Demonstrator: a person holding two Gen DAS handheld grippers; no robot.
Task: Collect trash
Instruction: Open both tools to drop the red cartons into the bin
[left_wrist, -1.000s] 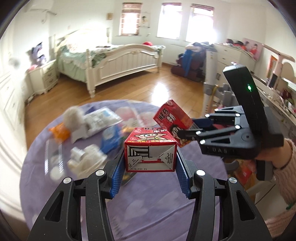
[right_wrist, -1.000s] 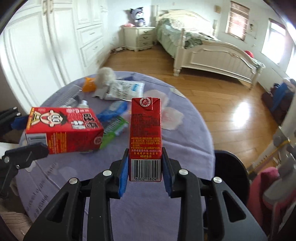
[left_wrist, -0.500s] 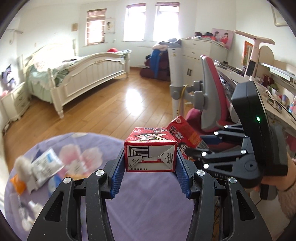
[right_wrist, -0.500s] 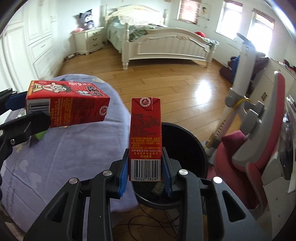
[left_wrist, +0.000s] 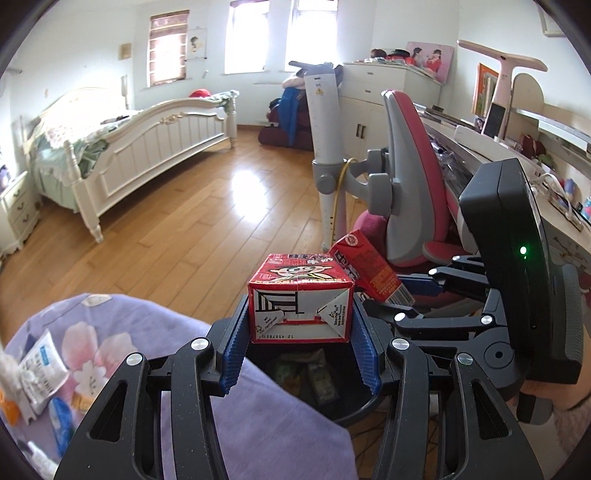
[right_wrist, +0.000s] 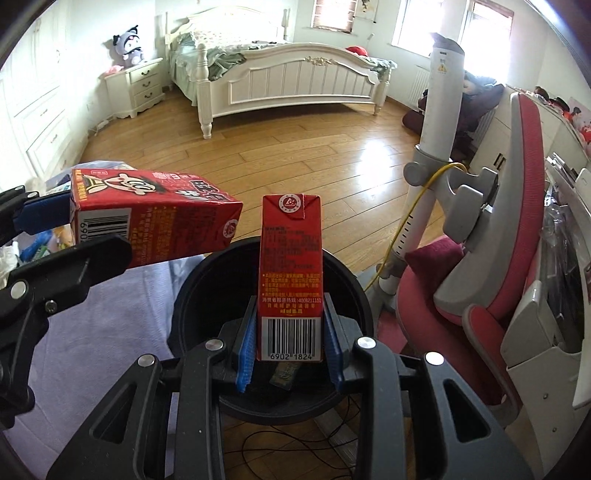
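Observation:
My left gripper (left_wrist: 299, 350) is shut on a red drink carton (left_wrist: 300, 297), end-on to the camera, held over the black trash bin (left_wrist: 354, 411). In the right wrist view that same carton (right_wrist: 155, 218) lies sideways at the left, above the bin's rim (right_wrist: 192, 273). My right gripper (right_wrist: 290, 350) is shut on a second red carton (right_wrist: 291, 273), upright with its barcode facing me, directly over the bin's mouth. In the left wrist view this second carton (left_wrist: 365, 269) shows tilted, just right of mine. Some wrappers lie inside the bin.
The purple flowered tablecloth (left_wrist: 155, 332) borders the bin on the left, with wrappers (left_wrist: 40, 373) left on it. A pink and grey chair (right_wrist: 491, 266) and a grey column (right_wrist: 439, 110) stand right of the bin. Wooden floor and a white bed (right_wrist: 295, 77) lie beyond.
Both grippers have carried their cartons sideways off the table to above the black bin. The table trash has slid out to the left edge of view.

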